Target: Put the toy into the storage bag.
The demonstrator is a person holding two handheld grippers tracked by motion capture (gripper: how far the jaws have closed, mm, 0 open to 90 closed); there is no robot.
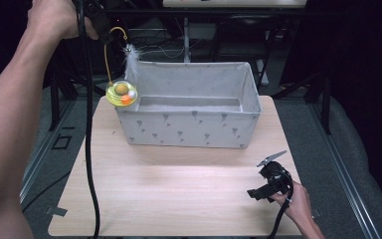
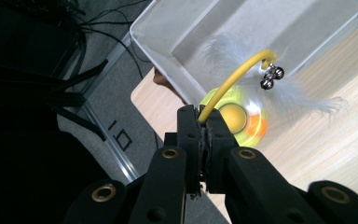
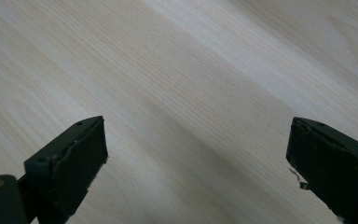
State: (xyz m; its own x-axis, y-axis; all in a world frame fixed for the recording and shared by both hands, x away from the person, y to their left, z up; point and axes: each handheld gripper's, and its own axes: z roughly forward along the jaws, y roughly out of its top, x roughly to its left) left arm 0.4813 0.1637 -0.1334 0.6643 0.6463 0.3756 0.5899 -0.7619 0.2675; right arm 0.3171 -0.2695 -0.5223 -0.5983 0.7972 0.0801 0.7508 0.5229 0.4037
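While pinched on the thin yellow curved wire (image 2: 228,86) of a cat toy, left gripper (image 2: 204,122) held high at upper left of high view, jaws pressed together w/ wire between pads. Hanging from that wire: round translucent yellow-green plastic disc (image 1: 121,93) w/ an orange-tan ball and a brighter orange spot inside, dangling at the near-left corner of the bin, over its rim; whether touching the rim, can't tell. White fluffy feather (image 1: 131,60) sticking up beside the disc, abt level w/ bin's top edge. Two small silver bells (image 2: 271,77) at the wire's free end, seen in left gripper view, next to the feather.

Rectangular light grey fabric storage bin w/ small dark triangle print (image 1: 189,132) sitting on the far half of the pale wood-grain table (image 1: 179,199), open top, inside bare grey floor & walls as far as visible.

Right gripper (image 1: 271,185) low at near-right part of table, well apart from bin & toy, jaws spread wide w/ bare tabletop between them in right gripper view. Black cable (image 1: 90,164) trailing down from left gripper across table's left side.
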